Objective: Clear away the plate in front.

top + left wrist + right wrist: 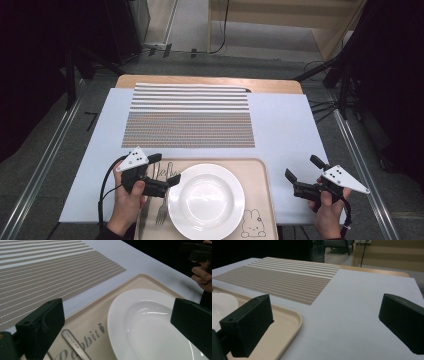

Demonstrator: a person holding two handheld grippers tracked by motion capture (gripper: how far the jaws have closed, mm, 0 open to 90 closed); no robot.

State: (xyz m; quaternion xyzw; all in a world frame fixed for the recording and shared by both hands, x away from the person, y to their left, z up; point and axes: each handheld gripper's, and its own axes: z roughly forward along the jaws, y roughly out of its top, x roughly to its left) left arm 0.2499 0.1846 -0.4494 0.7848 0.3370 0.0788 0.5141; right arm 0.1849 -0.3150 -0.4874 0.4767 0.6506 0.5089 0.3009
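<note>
1. Left claw sat at lower left in the high view, held in the left hand; jaws stood wide apart with nothing between the pads.
2. Right claw sat at lower right, gripped by the right hand; jaws likewise spread wide and empty.
3. Both forearms entered from the bottom edge, and the jaws pointed forward, roughly level.

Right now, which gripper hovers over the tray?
The left gripper: its open jaws sit above the tray beside the plate. The right gripper is off-tray.
</note>
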